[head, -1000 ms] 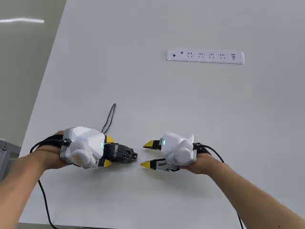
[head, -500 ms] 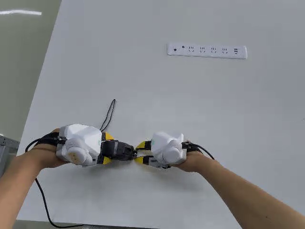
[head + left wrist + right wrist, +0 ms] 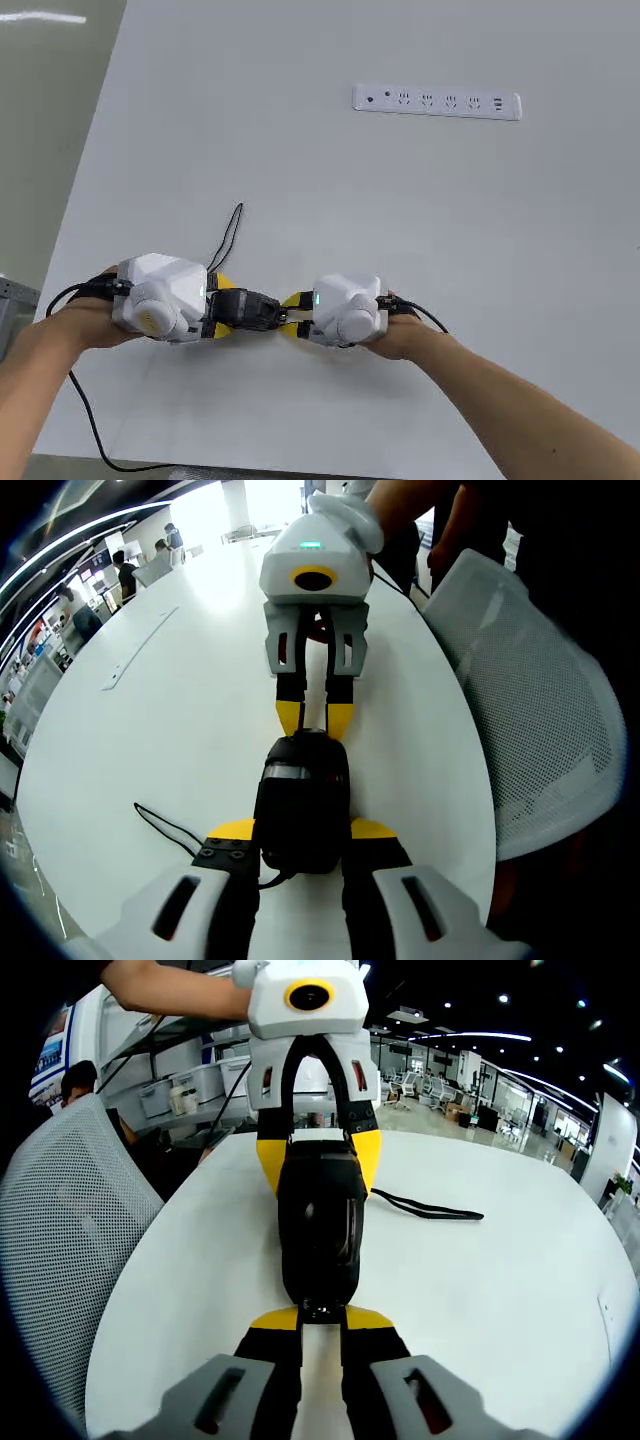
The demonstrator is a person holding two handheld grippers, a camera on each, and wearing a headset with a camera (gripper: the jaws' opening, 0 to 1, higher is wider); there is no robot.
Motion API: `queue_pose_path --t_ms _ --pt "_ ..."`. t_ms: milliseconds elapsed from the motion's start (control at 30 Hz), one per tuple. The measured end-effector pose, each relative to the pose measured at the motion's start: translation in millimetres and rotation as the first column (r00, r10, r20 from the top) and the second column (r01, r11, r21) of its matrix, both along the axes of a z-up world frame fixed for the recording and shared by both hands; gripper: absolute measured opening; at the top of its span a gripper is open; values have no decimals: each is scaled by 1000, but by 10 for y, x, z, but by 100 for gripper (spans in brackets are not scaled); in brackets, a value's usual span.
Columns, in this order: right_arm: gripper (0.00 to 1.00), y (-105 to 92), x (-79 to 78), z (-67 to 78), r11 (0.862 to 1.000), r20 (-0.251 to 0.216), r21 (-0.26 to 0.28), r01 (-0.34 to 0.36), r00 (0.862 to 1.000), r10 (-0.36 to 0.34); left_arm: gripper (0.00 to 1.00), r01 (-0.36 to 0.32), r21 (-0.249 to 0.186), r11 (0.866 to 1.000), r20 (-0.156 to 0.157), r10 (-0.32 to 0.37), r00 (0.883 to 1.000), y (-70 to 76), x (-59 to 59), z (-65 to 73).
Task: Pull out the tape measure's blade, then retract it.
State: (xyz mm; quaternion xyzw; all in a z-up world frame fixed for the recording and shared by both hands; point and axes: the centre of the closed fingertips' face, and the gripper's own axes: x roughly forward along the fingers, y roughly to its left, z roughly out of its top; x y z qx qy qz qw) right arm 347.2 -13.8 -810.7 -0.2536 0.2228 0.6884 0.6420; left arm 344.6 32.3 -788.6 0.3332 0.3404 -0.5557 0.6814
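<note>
Forearms (image 3: 40, 370) converge from 7 and 5 o'clock; left gripper (image 3: 225, 308) clamps the black tape measure (image 3: 252, 310), right gripper (image 3: 292, 315) pinches its 3 o'clock end.

Left gripper (image 3: 226, 310) holds tape measure (image 3: 252, 310) against right gripper (image 3: 292, 315).

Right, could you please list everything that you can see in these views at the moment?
table: one, white, under everything.
power strip: one, white, far side of the table.
tape measure: one, black, near edge, between the two grippers.
strap: one, black loop, on the table beside the left gripper.
mesh chair: one, white, beside the table.
left hand-held gripper: one, white with yellow tips, shut on the tape measure's body.
right hand-held gripper: one, white with yellow tips, jaws pinched at the tape measure's front end.
</note>
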Motion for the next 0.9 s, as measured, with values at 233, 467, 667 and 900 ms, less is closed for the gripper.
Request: queue_pose_path --t_ms 233,467,667,900 --pt "11 -17 -3 5 1000 5 -11 -6 1000 6 27 -5 -1 1000 -3 5 1000 -24 -27 15" --pt "11 -18 -8 12 1000 19 -15 -13 1000 14 27 -7 -4 1000 -6 7 1000 -14 -23 46" --pt "11 -15 -11 32 1000 18 -12 -17 1000 17 27 -9 -3 1000 -7 9 1000 -1 -16 78" --pt "10 -12 -7 46 1000 17 -13 -20 1000 20 27 -12 -2 1000 -8 12 1000 42 -4 66"
